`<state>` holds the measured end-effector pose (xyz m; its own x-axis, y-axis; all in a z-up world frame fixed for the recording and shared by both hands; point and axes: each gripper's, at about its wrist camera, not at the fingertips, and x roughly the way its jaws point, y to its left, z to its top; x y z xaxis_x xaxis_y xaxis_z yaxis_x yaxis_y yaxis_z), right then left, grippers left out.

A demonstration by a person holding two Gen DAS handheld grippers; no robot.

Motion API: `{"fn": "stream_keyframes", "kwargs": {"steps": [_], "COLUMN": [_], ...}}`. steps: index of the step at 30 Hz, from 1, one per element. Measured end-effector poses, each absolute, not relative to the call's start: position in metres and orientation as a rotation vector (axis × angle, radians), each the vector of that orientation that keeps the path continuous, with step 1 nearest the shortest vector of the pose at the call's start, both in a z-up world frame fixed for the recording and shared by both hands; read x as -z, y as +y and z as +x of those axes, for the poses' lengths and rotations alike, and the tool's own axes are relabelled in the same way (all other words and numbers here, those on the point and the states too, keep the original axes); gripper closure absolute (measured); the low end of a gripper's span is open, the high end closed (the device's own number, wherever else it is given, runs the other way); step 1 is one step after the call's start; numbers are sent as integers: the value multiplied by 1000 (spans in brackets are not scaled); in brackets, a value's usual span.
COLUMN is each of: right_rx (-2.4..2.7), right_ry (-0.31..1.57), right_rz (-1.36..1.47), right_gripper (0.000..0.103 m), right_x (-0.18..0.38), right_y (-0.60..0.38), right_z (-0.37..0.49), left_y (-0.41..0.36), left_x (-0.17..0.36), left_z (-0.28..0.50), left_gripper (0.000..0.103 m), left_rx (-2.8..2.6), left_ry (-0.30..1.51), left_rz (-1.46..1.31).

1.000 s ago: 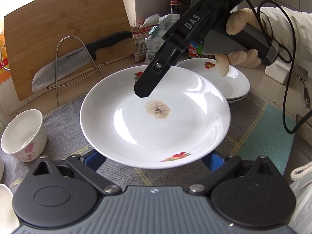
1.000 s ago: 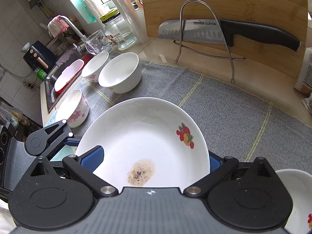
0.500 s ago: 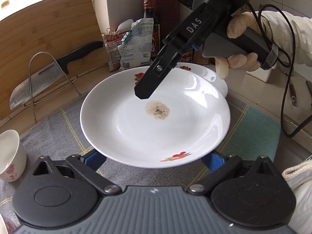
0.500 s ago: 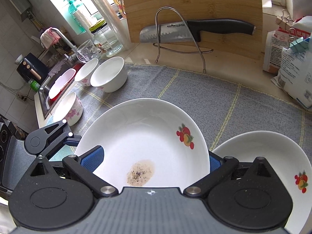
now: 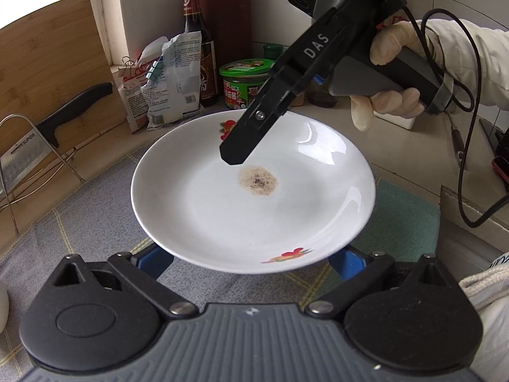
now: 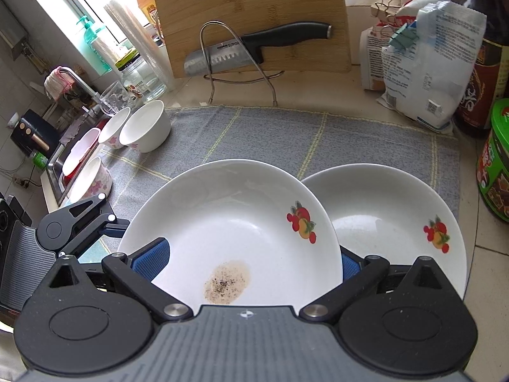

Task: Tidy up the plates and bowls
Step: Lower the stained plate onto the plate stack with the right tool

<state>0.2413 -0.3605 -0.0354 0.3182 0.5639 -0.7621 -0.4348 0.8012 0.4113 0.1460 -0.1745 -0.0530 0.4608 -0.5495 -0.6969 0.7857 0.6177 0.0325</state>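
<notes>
Both views are fisheye, each looking forward and downward along its own gripper's fingers from close above the tabletop (image 6: 318, 86). The left wrist view faces the corner with the soy bottle (image 5: 198, 51) and green-lidded jar (image 5: 246, 82), with the right gripper (image 5: 235, 156) coming in from the upper right. The right wrist view faces the cutting board (image 6: 251, 16) and knife (image 6: 254, 47), with the sink at far left. They share the stained plate (image 5: 254, 197) (image 6: 232, 222), which fills the near middle of each, the grey mat (image 6: 286, 133), the board, the knife and the clipped bags (image 6: 423, 63).
</notes>
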Motion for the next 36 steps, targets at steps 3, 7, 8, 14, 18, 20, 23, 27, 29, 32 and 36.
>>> {"fn": "stream_keyframes", "kwargs": {"steps": [3, 7, 8, 14, 18, 20, 23, 27, 29, 32, 36], "right_rx": [-641, -618, -613, -593, -591, -588, -582, -576, -573, -571, -564], "right_ry": [1061, 1065, 1066, 1075, 1075, 1075, 1074, 1076, 1078, 1082, 1086], "right_rz": [150, 162, 165, 180, 185, 183, 186, 187, 184, 186, 185], "right_gripper": [0, 0, 0, 0, 0, 0, 0, 0, 0, 0, 0], "right_x": [38, 42, 43, 50, 52, 53, 54, 55, 56, 57, 59], "right_y": [-371, -384, -387, -401, -408, -410, -413, -417, -418, -420, -422], "right_z": [237, 234, 234, 232, 231, 231, 232, 234, 234, 235, 235], "left_y": [-183, -192, -194, -200, -203, -205, -207, -210, -212, -213, -215], "left_x": [55, 59, 60, 64, 65, 65, 66, 65, 65, 66, 66], "left_z": [148, 151, 152, 152, 154, 156, 160, 164, 166, 169, 174], "left_gripper": [1, 1, 1, 1, 1, 1, 1, 1, 1, 1, 1], "left_rx": [862, 879, 882, 892, 889, 886, 884, 881, 880, 877, 876], "left_ry": [707, 712, 713, 721, 723, 721, 719, 715, 715, 714, 714], "left_rz": [380, 384, 386, 389, 387, 390, 394, 402, 405, 407, 410]}}
